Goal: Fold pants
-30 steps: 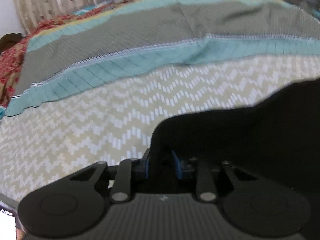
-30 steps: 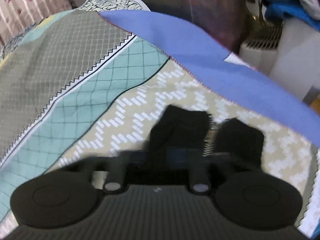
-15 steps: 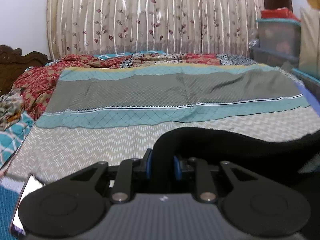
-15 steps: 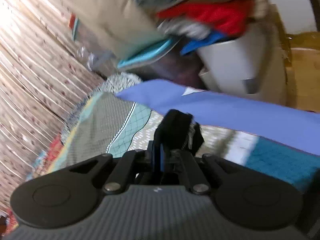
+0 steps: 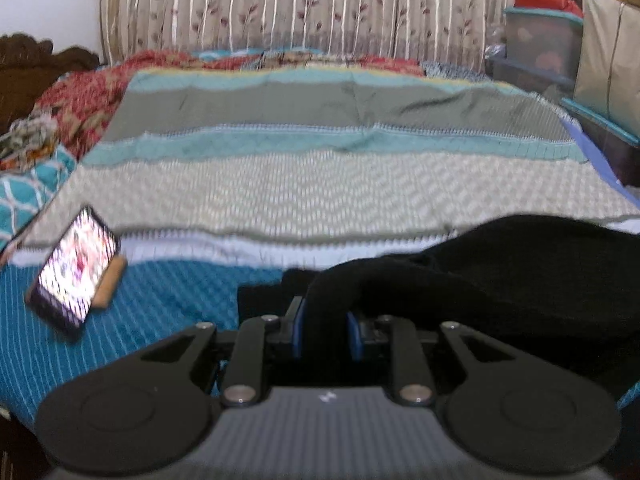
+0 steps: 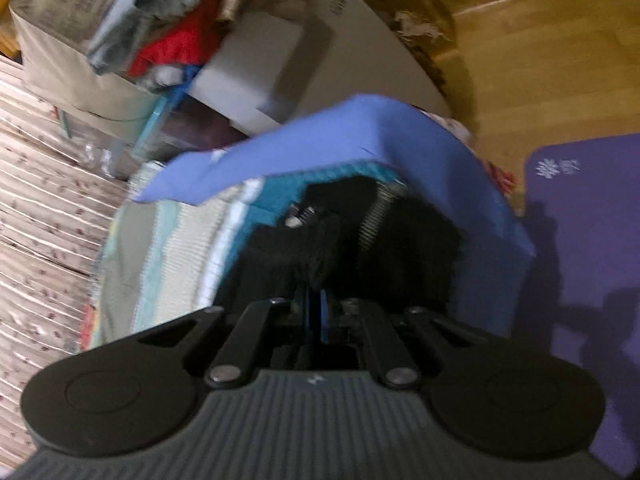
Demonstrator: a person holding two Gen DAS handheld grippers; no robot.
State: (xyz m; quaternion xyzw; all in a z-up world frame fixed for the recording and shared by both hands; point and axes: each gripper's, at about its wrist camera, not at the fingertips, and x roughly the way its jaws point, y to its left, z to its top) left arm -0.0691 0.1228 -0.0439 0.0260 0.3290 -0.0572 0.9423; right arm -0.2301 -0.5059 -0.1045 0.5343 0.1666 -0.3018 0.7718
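Bed (image 5: 320, 192), phone (image 5: 74, 266) left view only; both grippers' fingers pinching black pants (image 5: 520, 272).

I'm seeing matt black knit pants (image 5: 520, 276), soft and light-swallowing, pinched by my left gripper (image 5: 326, 332) of matt black plastic with bright metal pivot pins. The quilted bedspread (image 5: 328, 196) looks woven and rough. At the bed's left edge, a glossy phone (image 5: 74, 270). Right view: glossy wooden floor (image 6: 560, 60).

Dim, warm indoor light; strong motion blur; fisheye bending at edges; glaring phone screen (image 5: 76, 268); shadows on purple mat (image 6: 592, 280).
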